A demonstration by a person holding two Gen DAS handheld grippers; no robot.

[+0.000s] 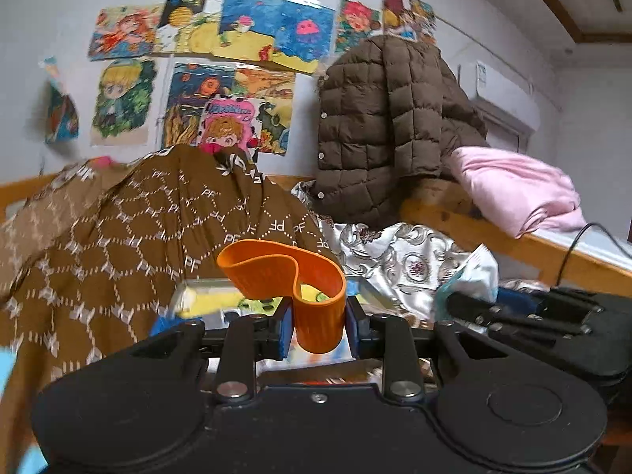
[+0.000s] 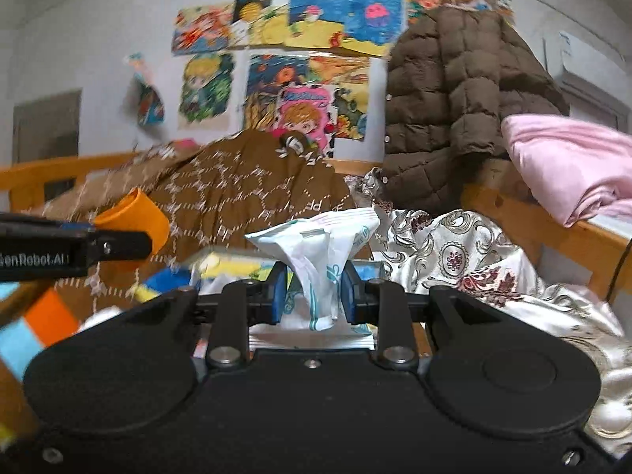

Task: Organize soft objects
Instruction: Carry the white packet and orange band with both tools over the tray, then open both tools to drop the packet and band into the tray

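Left claw [image 1: 319, 326] clenched on squashed orange cup [image 1: 292, 282]; right claw [image 2: 312, 294] clenched on tissue pack [image 2: 320, 252]

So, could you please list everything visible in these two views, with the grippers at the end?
Soft cup: one, orange, squashed between the left gripper's fingers.
Tissue pack: one, white with teal print, crumpled in the right gripper.
Patterned cloth: one, brown with white lettering, heaped at left.
Quilted jacket: one, brown, hanging against the wall.
Pink bedding: one bundle, on the wooden rail at right.
Silvery floral fabric: one, spread below the jacket.
Drawings: several, colourful, stuck on the wall.
Wooden bed rail: one, tan, right side.
Left gripper: black, shut on the cup.
Right gripper: black, shut on the pack.
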